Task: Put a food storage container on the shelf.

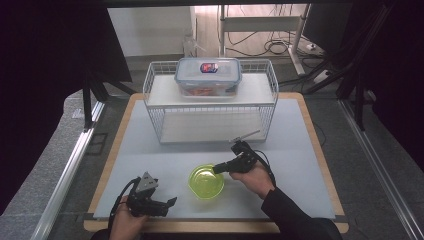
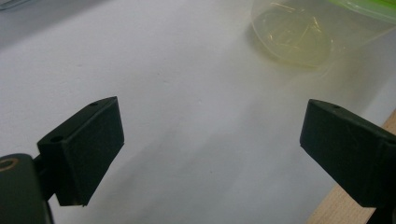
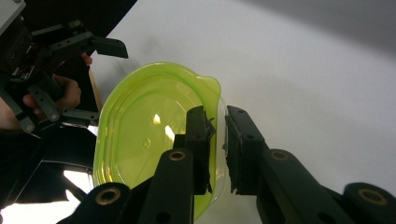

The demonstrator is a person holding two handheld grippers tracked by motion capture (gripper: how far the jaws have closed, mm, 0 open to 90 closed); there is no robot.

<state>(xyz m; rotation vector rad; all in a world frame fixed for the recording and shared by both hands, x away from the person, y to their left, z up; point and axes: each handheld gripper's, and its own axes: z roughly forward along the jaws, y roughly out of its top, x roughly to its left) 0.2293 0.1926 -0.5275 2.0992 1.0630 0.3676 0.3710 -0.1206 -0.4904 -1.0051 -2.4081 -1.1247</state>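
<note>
The translucent lime-green plastic bowl [image 1: 206, 182] sits near the surface's [image 1: 300, 150] front edge, midway along it. The right tool [image 3: 216, 140] straddles its right-hand rim wall, jaws narrowed onto it. The left tool [image 1: 167, 202] (jaws wide, empty) waits by the front-left corner.

A translucent lime-green bowl [image 1: 205, 181] sits on the pale grey table [image 1: 300, 150] with its light wood edge, the tongs [image 3: 217, 140] are matt black, the wire rack [image 1: 210, 102] is white, and the clear box [image 1: 208, 76] has a blue-rimmed lid with a red-and-blue label.
</note>
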